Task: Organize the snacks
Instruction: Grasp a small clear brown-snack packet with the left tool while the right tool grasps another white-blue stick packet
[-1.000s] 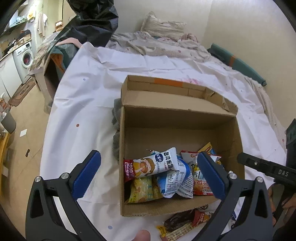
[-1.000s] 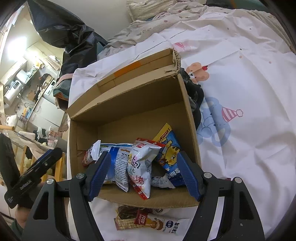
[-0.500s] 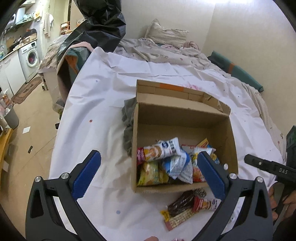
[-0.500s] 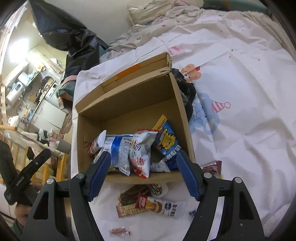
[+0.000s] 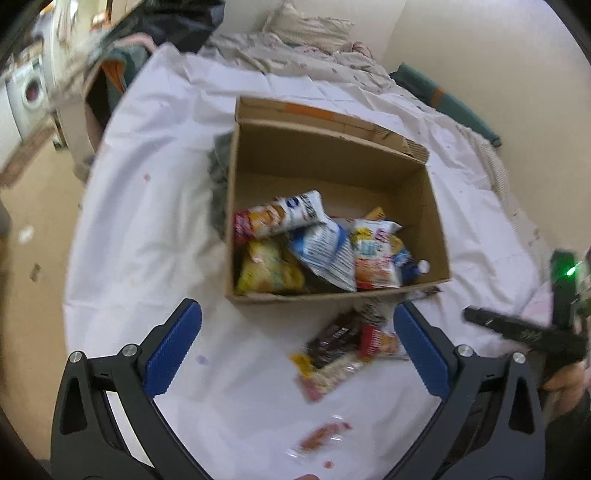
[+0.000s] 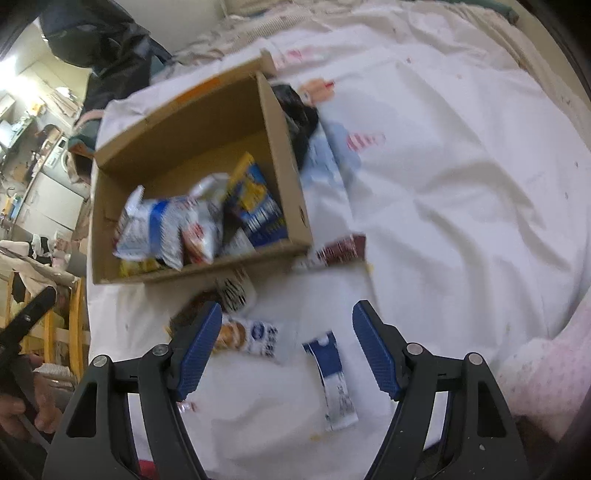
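My left gripper (image 5: 297, 339) and right gripper (image 6: 287, 343) both hang wide apart, holding nothing. Just past them I see loose snack packets (image 5: 343, 347) on the white sheet (image 5: 147, 229), then the cardboard box (image 5: 332, 295) holding more snack bags (image 5: 325, 243).

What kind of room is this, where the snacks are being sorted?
Most likely a bedroom in a small home. The cardboard box sits on a bed with a white sheet, a pillow and rumpled bedding lie at the far end, and a washing machine shows beyond.
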`<move>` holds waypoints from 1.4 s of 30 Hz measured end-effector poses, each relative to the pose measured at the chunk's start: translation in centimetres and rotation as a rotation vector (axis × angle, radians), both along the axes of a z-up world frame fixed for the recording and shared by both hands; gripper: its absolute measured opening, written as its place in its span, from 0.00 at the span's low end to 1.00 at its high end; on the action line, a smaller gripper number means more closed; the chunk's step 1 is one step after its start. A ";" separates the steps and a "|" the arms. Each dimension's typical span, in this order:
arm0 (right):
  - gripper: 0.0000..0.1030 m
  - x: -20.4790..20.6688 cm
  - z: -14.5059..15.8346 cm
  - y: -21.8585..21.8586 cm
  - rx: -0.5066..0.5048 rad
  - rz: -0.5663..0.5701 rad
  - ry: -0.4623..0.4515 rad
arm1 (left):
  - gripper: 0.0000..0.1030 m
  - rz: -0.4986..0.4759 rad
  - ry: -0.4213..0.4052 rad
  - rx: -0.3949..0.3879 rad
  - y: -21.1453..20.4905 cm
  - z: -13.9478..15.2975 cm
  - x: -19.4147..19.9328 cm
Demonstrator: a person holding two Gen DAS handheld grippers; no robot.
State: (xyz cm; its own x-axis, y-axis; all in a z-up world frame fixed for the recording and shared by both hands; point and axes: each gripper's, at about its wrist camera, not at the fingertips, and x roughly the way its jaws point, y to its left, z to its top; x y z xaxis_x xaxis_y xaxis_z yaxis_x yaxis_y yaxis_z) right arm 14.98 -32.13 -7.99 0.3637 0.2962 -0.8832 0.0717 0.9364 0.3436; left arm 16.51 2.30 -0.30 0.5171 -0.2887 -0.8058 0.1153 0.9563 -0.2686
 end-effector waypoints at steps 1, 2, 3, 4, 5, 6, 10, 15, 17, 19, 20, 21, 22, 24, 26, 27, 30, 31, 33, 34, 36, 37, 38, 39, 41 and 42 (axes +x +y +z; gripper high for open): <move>0.74 -0.3 -0.5 -0.2 0.014 -0.007 0.024 | 1.00 -0.003 0.007 -0.014 0.1 -0.1 0.0; 0.74 -0.4 -0.8 -0.4 0.028 -0.015 0.038 | 1.00 -0.006 0.013 -0.023 0.1 -0.2 0.1; 0.74 -0.5 -1.1 -0.6 0.043 -0.025 0.050 | 1.00 -0.013 0.017 -0.035 0.0 -0.3 0.0; 0.74 -0.5 -1.3 -0.9 0.063 -0.037 0.066 | 0.99 -0.020 0.025 -0.049 0.0 -0.5 0.0; 0.74 -0.5 -1.5 -1.0 0.076 -0.045 0.075 | 0.99 -0.031 0.041 -0.060 -0.1 -0.8 0.0; 0.74 -0.4 -1.6 -1.1 0.086 -0.051 0.084 | 1.00 -0.045 0.061 -0.059 -0.4 -1.2 0.0; 0.74 -0.2 -2.2 -0.7 0.088 -0.048 0.115 | 0.99 -0.124 0.178 0.035 -2.4 -4.1 -0.3; 0.74 -0.2 -2.7 -0.7 0.088 -0.047 0.129 | 0.99 -0.332 0.363 0.146 -6.3 -8.4 -1.4; 0.74 -0.1 -2.7 -0.8 0.092 -0.049 0.132 | 0.99 -0.467 0.450 0.229 -8.4 -10.8 -2.7; 0.74 0.0 -2.8 -0.8 0.093 -0.049 0.137 | 0.96 -0.581 0.496 0.319 -10.1 -12.9 -4.4; 0.74 0.1 -2.9 -0.8 0.095 -0.050 0.141 | 0.94 -0.624 0.501 0.360 -10.8 -13.5 -5.1; 0.74 0.0 -2.8 -0.9 0.098 -0.051 0.142 | 0.91 -0.649 0.502 0.390 -11.2 -13.9 -5.6; 0.74 0.1 -2.8 -0.9 0.101 -0.052 0.142 | 0.87 -0.663 0.504 0.416 -11.4 -14.3 -5.9; 0.74 0.1 -2.7 -0.9 0.102 -0.050 0.139 | 0.84 -0.665 0.492 0.451 -11.4 -14.6 -6.2; 0.74 0.1 -2.7 -0.8 0.098 -0.046 0.139 | 0.79 -0.679 0.481 0.462 -11.5 -14.6 -6.5; 0.74 0.1 -2.7 -0.8 0.098 -0.046 0.140 | 0.70 -0.678 0.477 0.458 -11.5 -14.5 -6.6; 0.74 0.1 -2.7 -0.8 0.098 -0.049 0.139 | 0.14 -0.680 0.460 0.446 -11.5 -13.9 -6.9; 0.74 0.1 -2.7 -0.9 0.097 -0.050 0.139 | 0.12 -0.678 0.454 0.439 -11.4 -13.7 -6.9; 0.74 0.1 -2.8 -1.1 0.096 -0.058 0.141 | 0.12 -0.690 0.402 0.407 -11.6 -12.0 -7.1; 0.74 0.1 -2.8 -1.2 0.098 -0.064 0.142 | 0.12 -0.677 0.361 0.362 -11.5 -10.6 -7.0; 0.74 0.1 -2.9 -1.4 0.099 -0.074 0.145 | 0.12 -0.572 0.286 0.271 -10.2 -7.7 -5.9; 0.74 0.1 -2.9 -1.5 0.094 -0.076 0.147 | 0.12 -0.502 0.277 0.206 -9.1 -6.7 -5.1; 0.74 0.2 -3.0 -1.4 0.074 -0.075 0.152 | 0.12 -0.451 0.276 0.174 -8.3 -6.3 -4.6; 0.74 0.3 -3.2 -1.3 0.055 -0.072 0.159 | 0.12 -0.392 0.275 0.168 -7.4 -6.1 -4.2; 0.74 0.5 -3.9 -0.9 0.016 -0.057 0.185 | 0.12 -0.285 0.277 0.168 -5.6 -6.0 -3.5; 0.72 0.5 -4.2 -0.7 0.001 -0.043 0.197 | 0.12 -0.243 0.282 0.161 -4.8 -5.9 -2.9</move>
